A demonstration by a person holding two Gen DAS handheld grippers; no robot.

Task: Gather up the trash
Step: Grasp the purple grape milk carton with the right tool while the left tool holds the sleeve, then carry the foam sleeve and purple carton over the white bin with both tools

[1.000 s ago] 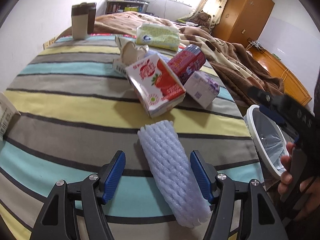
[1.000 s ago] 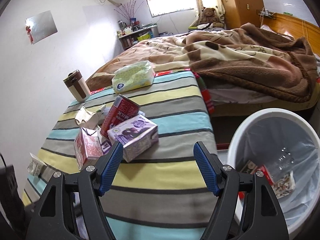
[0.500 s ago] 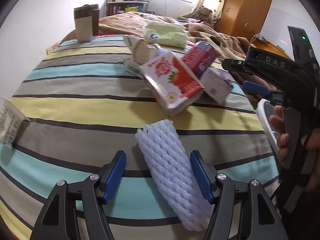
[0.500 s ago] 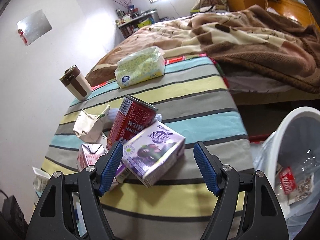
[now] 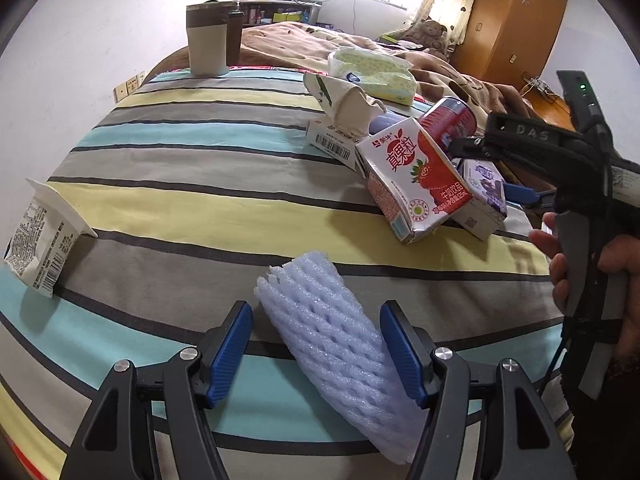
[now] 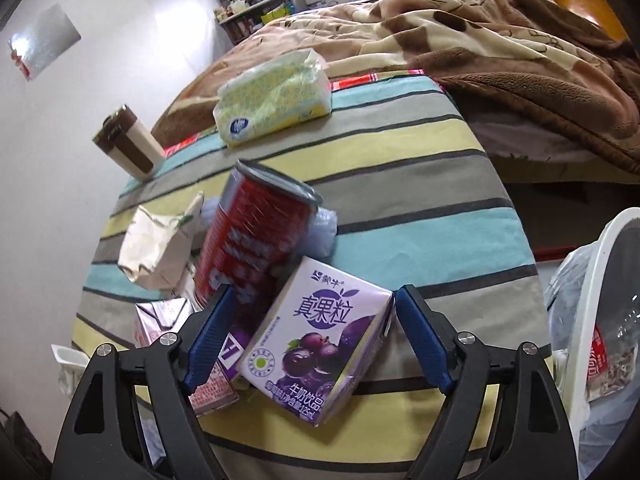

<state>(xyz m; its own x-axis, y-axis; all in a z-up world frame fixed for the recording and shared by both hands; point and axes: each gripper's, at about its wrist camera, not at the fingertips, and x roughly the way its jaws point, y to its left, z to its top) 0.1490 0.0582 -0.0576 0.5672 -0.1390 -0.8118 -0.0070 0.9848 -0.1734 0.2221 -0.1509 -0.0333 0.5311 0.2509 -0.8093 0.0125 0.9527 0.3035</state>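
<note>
My left gripper is open, its blue pads on either side of a pale blue foam net sleeve lying on the striped table, not squeezing it. My right gripper is open around a purple blueberry milk carton, pads close to its sides. The carton also shows in the left wrist view, beside a red strawberry carton and a red can. A white bin with a plastic liner stands at the right and holds wrappers.
A crumpled paper bag, a barcode box, a tissue pack, a brown-and-cream tumbler and a white yogurt cup sit on the striped cloth. A brown blanket lies behind.
My right gripper moved from beside the bin down and forward to straddle the purple carton. My left gripper stayed around the foam sleeve, tilting slightly lower.
</note>
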